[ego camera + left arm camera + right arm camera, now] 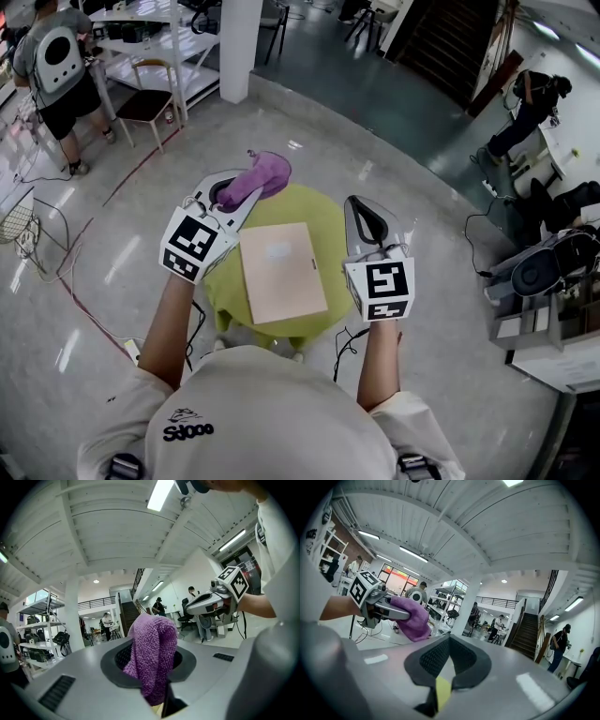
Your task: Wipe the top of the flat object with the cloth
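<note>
Flat pale-pink rectangular board lies on the round yellow-green stool top, low between our two grippers, with a faint pale smudge toward its far end. Purple terry cloth is pinched in the left gripper, its jaws clamped on the cloth's middle so a fold bulges past the tips. It sits off the board's far left corner and, we judge, is clear of it. The right gripper hovers by the board's right edge, jaws together on nothing. We judge wiping not yet begun. To do it well, we lower the cloth flat onto the board, start at the smudge and draw long overlapping strokes with light pressure. The board looks loose, so the right gripper may need to steady an edge. Only the head view shows board, stool and smudge. Only the left gripper view shows the bite on the cloth. The right gripper view shows its own jaws meeting, with a sliver of yellow-green behind them.
</note>
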{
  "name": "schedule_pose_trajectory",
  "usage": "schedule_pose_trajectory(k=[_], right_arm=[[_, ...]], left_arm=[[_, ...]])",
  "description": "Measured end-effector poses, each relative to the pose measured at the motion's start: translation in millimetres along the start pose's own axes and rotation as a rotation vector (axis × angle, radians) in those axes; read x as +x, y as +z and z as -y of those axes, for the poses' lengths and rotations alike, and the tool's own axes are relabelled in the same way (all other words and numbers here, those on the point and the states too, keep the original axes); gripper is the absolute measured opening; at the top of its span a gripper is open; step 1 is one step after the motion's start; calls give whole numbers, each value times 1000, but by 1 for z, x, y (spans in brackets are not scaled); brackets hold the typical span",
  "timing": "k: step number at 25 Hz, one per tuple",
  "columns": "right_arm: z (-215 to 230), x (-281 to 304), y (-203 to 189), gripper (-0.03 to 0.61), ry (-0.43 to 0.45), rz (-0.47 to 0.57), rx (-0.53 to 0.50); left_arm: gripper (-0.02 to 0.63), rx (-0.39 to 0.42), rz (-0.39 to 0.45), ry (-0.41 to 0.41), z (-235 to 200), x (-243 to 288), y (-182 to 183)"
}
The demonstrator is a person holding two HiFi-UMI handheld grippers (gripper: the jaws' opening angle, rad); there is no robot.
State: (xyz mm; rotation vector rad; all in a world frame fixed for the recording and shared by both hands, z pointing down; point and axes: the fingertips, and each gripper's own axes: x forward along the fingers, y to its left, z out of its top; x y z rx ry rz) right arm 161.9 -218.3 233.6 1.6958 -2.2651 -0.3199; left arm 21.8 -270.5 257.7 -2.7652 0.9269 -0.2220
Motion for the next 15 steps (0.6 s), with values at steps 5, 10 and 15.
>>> schedule_pose_trajectory(k=[5,10,15], right_arm=[[-2,1,-6,9,11,-13,1],[-2,-1,-10,9,19,-22,6],[-1,-1,-8,9,20,-14,21]], left_arm=[[69,-10,0,-13,5,1,0],[69,-18,1,-21,10,3,0],[69,-14,-17,-11,10,4,-1]])
